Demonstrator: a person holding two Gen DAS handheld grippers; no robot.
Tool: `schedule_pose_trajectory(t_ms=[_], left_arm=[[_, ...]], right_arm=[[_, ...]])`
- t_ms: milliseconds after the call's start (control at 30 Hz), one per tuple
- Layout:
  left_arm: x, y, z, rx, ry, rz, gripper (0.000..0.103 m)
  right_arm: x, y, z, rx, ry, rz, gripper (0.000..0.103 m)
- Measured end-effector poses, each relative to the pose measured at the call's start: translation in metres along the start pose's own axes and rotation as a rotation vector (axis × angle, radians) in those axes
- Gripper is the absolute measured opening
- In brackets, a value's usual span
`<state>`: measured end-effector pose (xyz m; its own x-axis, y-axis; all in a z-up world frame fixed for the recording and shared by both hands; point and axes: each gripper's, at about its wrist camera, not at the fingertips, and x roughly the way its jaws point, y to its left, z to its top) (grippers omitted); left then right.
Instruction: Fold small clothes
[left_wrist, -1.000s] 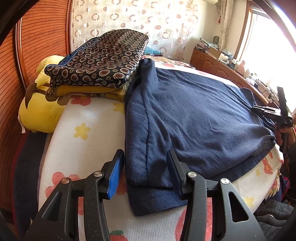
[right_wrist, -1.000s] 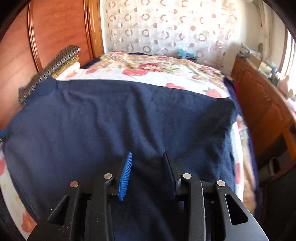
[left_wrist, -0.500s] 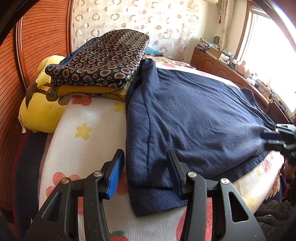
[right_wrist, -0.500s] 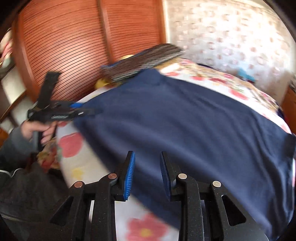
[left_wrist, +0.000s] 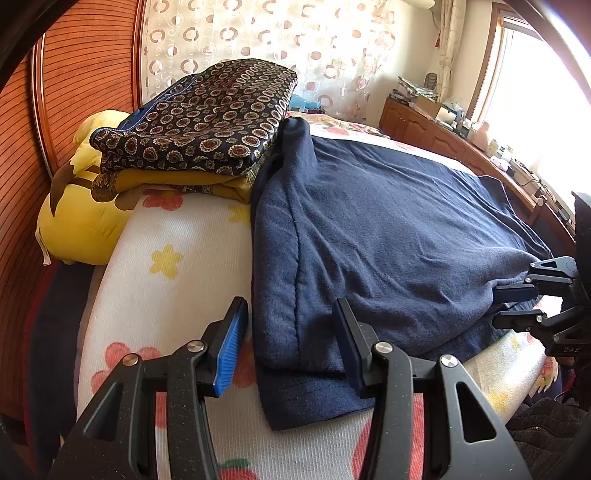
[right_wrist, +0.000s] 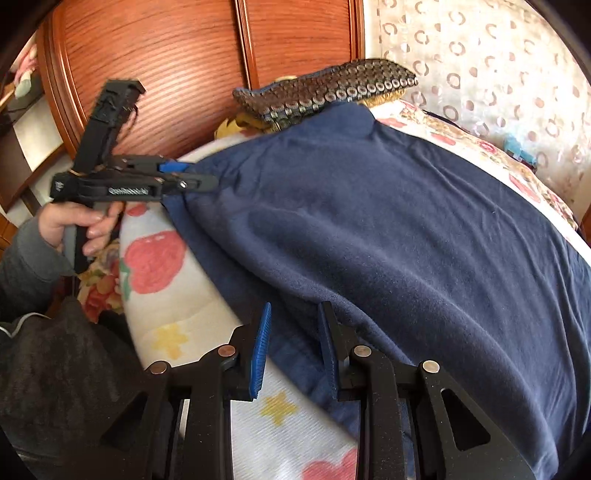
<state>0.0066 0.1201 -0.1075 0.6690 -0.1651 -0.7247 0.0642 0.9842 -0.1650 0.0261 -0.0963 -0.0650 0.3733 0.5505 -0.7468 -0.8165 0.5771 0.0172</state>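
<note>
The navy fleece garment (left_wrist: 388, 236) is lying spread flat across the flower-print blanket (left_wrist: 173, 251) on the bed, its far end at about 12 o'clock butting against the stack of patterned folded cloths (left_wrist: 207, 122), its near hem hanging towards 6 o'clock. It is looking soft, thick and light: it will probably drape and sag rather than hold a crease, and its brushed surface should grip well, so slipping seems a small risk. A doubled layer is showing along the near hem, so a pinch there will have to catch both layers; the two near corners are looking like the sensible places to take hold.

The left gripper (left_wrist: 288, 347) is pointing down and forward over the near left corner, its jaws standing apart astride the side seam, with the blue pad on the blanket side and the dark pad over the fleece. It is released; nothing is being pressed. In the right wrist view a hand (right_wrist: 77, 225) in a grey sleeve is gripping its handle at 9 o'clock.

The right gripper (right_wrist: 291, 339) is tilting down at the garment's near edge on the opposite corner. Its jaws have just been closing and are now standing narrow, straddling the fleece edge. Whether the pads are already biting the cloth I cannot tell.
</note>
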Motion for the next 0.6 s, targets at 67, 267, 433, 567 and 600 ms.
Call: schedule_pose_trajectory(t_ms=[67, 267, 433, 567, 600], left_arm=[[0.0, 0.0, 0.0, 0.002, 0.001, 0.001, 0.049], [0.0, 0.0, 0.001, 0.003, 0.001, 0.0, 0.049], [0.0, 0.001, 0.001, 0.0, 0.004, -0.007, 0.049], [0.0, 0.001, 0.002, -0.006, 0.007, -0.012, 0.049], [0.0, 0.001, 0.002, -0.006, 0.007, -0.011, 0.049]], right_arm=[[0.001, 0.002, 0.002, -0.017, -0.009, -0.004, 0.027], [0.002, 0.013, 0.002, -0.103, -0.011, -0.102, 0.005], [-0.004, 0.013, 0.002, -0.072, -0.008, -0.033, 0.002], [-0.021, 0.014, 0.002, -0.028, -0.045, 0.053, 0.002], [-0.025, 0.015, 0.003, -0.02, -0.051, 0.076, 0.002]])
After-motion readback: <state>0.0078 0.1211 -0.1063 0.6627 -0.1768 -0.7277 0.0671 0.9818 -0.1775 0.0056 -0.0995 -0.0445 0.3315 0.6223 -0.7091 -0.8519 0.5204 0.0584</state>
